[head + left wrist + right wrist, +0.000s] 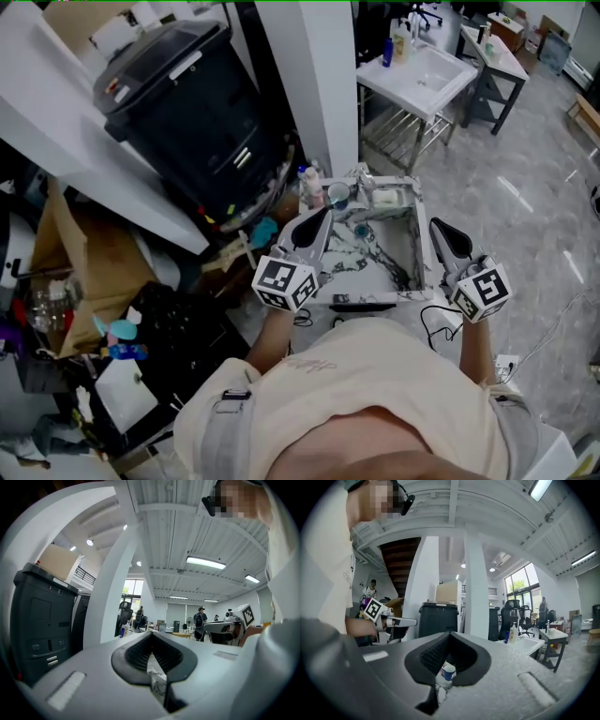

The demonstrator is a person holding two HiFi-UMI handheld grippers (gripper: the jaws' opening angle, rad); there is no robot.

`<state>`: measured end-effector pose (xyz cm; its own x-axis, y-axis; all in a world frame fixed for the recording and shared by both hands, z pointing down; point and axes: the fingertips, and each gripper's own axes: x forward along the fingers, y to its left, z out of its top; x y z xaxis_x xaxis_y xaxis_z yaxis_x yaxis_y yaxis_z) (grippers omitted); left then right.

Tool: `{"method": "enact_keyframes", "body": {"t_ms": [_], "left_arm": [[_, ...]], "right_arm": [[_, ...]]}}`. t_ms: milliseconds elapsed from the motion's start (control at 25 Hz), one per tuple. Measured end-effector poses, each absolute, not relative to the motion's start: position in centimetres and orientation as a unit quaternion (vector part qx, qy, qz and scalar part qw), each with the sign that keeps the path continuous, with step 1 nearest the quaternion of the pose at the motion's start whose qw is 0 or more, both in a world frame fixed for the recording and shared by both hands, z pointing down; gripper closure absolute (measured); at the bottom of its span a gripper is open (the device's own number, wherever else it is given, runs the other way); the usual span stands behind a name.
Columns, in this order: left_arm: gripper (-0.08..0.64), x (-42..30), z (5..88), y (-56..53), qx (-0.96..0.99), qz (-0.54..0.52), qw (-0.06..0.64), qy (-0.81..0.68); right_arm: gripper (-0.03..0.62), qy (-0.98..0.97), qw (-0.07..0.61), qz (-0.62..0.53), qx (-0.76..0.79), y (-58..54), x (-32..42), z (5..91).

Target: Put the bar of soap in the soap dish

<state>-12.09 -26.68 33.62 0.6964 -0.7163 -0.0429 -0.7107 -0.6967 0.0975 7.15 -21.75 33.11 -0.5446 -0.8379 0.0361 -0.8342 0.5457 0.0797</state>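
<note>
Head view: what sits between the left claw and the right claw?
Only the marbled basin, seen below the gap between the left claw and right claw in the head view; both claws are shut and empty.

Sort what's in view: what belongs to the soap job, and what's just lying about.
Job: marbled basin; whitish thing on its back rim, perhaps the soap dish; left gripper and right gripper, both shut and empty. No soap bar can be made out.
Lying about: blue cup; pink-capped bottle; black bin; white sink farther off; cardboard.
</note>
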Motion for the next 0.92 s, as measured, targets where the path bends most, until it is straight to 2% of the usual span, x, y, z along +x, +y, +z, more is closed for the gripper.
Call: {"method": "enact_keyframes", "body": {"t_ms": [160, 520, 920], "left_arm": [[0.544, -12.3, 34.1, -26.9, 0.917, -0.038, 0.041, -0.396], [0.543, -13.0, 33.4, -26.9, 0.911, -0.044, 0.032, -0.409], [0.544, -13.9, 35.0, -27.4, 0.904, -0.04, 0.052, -0.423]], "right_arm": [[0.591, -0.874, 0.059, -0.049, 0.479, -22.3, 7.1, 33.2], [0.591, -0.873, 0.051, -0.052, 0.483, -23.1, 7.0, 33.3], [0.591, -0.874, 0.053, -0.032, 0.482, -23.2, 7.0, 34.4]]}}
